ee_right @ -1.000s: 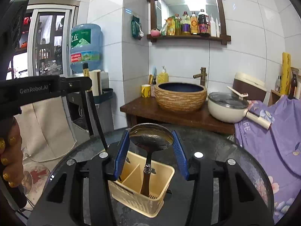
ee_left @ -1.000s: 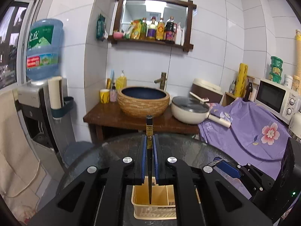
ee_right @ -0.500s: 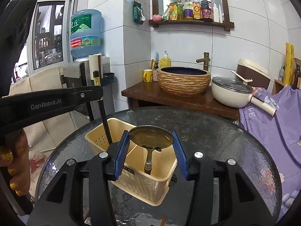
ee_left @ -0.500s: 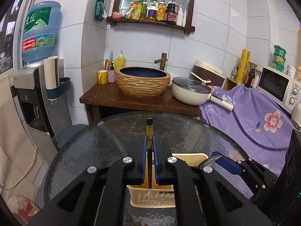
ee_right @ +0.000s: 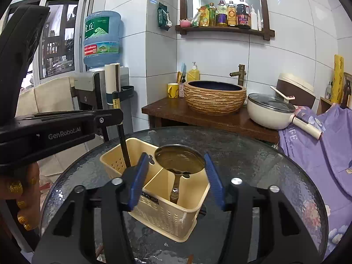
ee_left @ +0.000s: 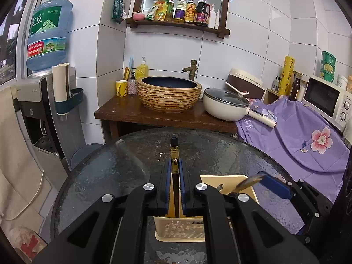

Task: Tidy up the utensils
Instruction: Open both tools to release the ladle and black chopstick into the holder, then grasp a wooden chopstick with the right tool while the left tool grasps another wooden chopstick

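Fingers of our left gripper [ee_left: 175, 167] pinch the stiff, slim chopsticks [ee_left: 174, 154] near their top, tips down in the caddy's [ee_right: 191, 211] left compartment. Our right gripper [ee_right: 176, 173], jaws just widening, clears the ladle [ee_right: 179, 159], top-heavy, upright in the right one. Slick glass table [ee_right: 253, 154] beneath; nothing obstructs.

Utensil basket [ee_right: 167, 209]: pale yellow plastic, perforated walls. Ladle [ee_right: 179, 160]: dull brownish metal bowl. Chopstick [ee_left: 175, 158]: black shaft, gold band with dark emblem, black tip. Gripper pads [ee_right: 137, 181]: blue on black frames. Table [ee_right: 253, 160]: dark glass, rippled texture. Basin [ee_right: 214, 101]: tan woven-look ridges outside, deep blue inside. Cloth [ee_left: 303, 140]: lilac, pink flower print. Pan [ee_left: 222, 107]: cream. Mug [ee_left: 121, 88]: yellow.
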Available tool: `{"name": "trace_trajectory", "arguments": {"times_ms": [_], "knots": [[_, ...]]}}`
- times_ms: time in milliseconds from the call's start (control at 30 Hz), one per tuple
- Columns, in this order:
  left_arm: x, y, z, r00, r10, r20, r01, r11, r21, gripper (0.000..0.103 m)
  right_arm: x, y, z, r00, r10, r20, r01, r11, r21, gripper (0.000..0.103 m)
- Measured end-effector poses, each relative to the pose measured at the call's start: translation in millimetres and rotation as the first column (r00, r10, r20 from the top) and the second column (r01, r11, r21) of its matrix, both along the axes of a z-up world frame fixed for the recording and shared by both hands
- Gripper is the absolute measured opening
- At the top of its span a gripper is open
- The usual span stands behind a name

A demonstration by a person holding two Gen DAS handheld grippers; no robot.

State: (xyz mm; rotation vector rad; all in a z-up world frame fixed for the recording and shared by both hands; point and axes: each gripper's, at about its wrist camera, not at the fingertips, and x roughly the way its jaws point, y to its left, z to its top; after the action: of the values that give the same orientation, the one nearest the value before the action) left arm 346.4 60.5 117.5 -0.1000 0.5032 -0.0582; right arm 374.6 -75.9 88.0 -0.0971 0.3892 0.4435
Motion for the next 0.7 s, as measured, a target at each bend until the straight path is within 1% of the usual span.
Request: {"name": "trace_trajectory", "arguments": {"times_ms": [33,100,133,167,233,300,367,400,467,533,633,700], "knots": [[-0.9,0.3,0.5,1.000,-0.001,0.005,0.001,1.000,0.002,0.009,-1.5,-0.2,0.3,1.000,-0.003,0.008,0.003,1.000,-0.001,0.061],[-5.6,1.9,3.1,1.000,-0.006,0.021,0.006,1.000,-0.001,0.021,-2.8,-1.4,0.9,1.000,-0.005,0.014,0.005,1.000,0.000,0.063],[-8.8,2.5,4.4,0.999,-0.006,0.031,0.007,1.000,-0.010,0.034,-3.1,-2.5,1.1,1.000,-0.004,0.014,0.004,1.000,0.002,0.064],[-11.5,3.6,5.6,0.999,-0.007,0.041,0.008,1.000,-0.019,0.045,-3.6,-4.1,1.3,1.000,-0.007,0.015,0.007,1.000,0.005,0.065],[-18.9,6.5,8.2,0.998,-0.005,0.062,0.008,0.999,-0.037,0.054,-5.5,-7.0,2.0,1.000,-0.011,0.022,0.011,1.000,0.014,0.073],[-26.4,9.0,9.7,0.997,0.002,0.079,0.001,0.999,-0.039,0.062,-10.5,-10.9,3.6,0.999,-0.017,0.038,0.016,1.000,0.022,0.076],[-34.7,12.4,10.1,0.995,0.023,0.094,-0.019,0.999,-0.041,0.074,-16.9,-15.7,5.7,0.998,-0.026,0.054,0.025,0.999,0.032,0.080],[-38.9,14.6,10.0,0.994,0.032,0.100,-0.027,0.999,-0.043,0.077,-19.6,-18.1,6.3,0.998,-0.031,0.058,0.029,0.999,0.037,0.080],[-50.2,17.8,7.1,0.993,0.041,0.108,-0.038,0.999,-0.036,0.087,-27.2,-23.7,7.2,0.997,-0.048,0.062,0.045,0.998,0.042,0.085],[-59.8,18.5,2.5,0.993,0.053,0.103,-0.052,0.999,-0.009,0.093,-34.9,-29.8,5.4,0.996,-0.066,0.052,0.064,0.997,0.040,0.085],[-76.8,18.4,-8.8,0.993,0.061,0.096,-0.064,0.997,0.036,0.097,-44.8,-40.3,-2.2,0.996,-0.094,0.000,0.094,0.995,0.039,0.085],[-85.9,18.3,-17.4,0.994,0.066,0.085,-0.071,0.995,0.064,0.097,-49.6,-49.1,-9.6,0.993,-0.109,-0.045,0.111,0.993,0.044,0.085]]}}
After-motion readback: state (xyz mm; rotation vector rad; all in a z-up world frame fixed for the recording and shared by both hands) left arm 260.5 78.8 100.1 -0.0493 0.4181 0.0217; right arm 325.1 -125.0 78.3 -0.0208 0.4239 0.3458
